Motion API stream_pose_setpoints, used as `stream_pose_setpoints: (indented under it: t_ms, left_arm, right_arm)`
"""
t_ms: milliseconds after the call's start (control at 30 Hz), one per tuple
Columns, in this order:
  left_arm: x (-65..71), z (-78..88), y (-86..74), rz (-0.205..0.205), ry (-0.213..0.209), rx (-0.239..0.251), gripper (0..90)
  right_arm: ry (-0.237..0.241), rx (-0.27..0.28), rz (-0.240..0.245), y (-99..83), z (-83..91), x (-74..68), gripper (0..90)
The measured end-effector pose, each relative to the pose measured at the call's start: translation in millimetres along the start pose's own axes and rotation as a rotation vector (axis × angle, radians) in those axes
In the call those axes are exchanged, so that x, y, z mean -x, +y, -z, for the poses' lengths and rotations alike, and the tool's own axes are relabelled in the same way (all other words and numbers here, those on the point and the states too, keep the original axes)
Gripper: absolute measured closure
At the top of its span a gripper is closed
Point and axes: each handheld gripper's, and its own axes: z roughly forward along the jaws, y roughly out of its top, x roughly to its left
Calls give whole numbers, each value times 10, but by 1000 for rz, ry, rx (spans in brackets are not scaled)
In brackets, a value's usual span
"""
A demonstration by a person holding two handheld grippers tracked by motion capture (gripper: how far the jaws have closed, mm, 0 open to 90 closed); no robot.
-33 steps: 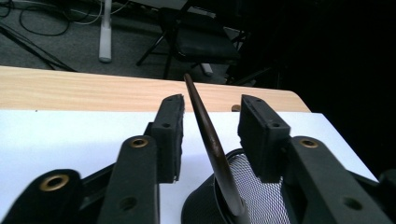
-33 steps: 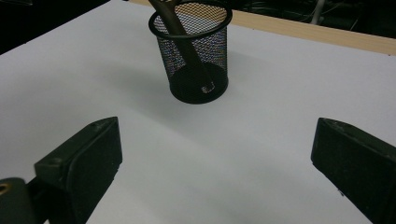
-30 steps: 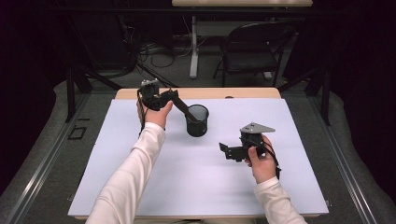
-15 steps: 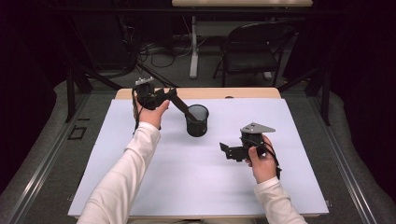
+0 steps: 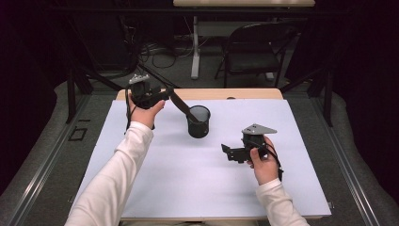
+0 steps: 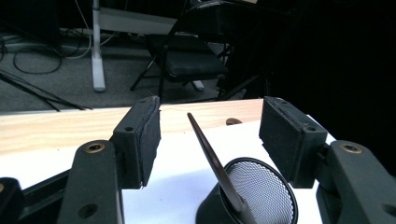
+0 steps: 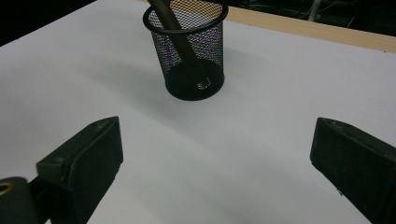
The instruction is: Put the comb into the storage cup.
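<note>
- Mesh cup (image 5: 198,122), black wire and round, stands upright on the white sheet (image 5: 188,188) that covers the table (image 5: 244,93), toward the far edge and a little left of the middle.
- Look at the long dark tool (image 5: 181,106) in it: flat, slim, its lower end down on the cup's floor, its upper end leaning out over the rim toward the far left corner.
- Left gripper (image 5: 162,95) hangs in the air near the far left corner, the person's left hand (image 5: 143,110) under it; its jaws have just been opening, and now they stand spread.
- From the left gripper view, the tool's top end (image 6: 205,144) rises between the two pads (image 6: 144,135), clear of both, a gap on each side. Nothing is pinched.
- Right gripper (image 5: 228,151) sits low over the sheet toward the right edge, well apart from the cup, held in the right hand (image 5: 263,165).
- Its jaws are spread wide with only bare sheet between them, and the right gripper view looks straight at the cup (image 7: 189,51) beyond.
</note>
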Motion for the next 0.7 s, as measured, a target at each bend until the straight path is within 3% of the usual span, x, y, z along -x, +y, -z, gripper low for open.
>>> stream_pose_setpoints:
  t_ms: [233,500,700]
  left_arm:
    - [-35,106,82,-24,2,-24,388]
    - [-23,253,137,-98,16,-31,375]
    - [-2,336,142,-135,-23,-30,374]
  right_arm:
    - [0,1,0,-1,-2,2,24]
    - [0,1,-1,-2,0,5,24]
    - [-1,3,-1,-2,-1,6,24]
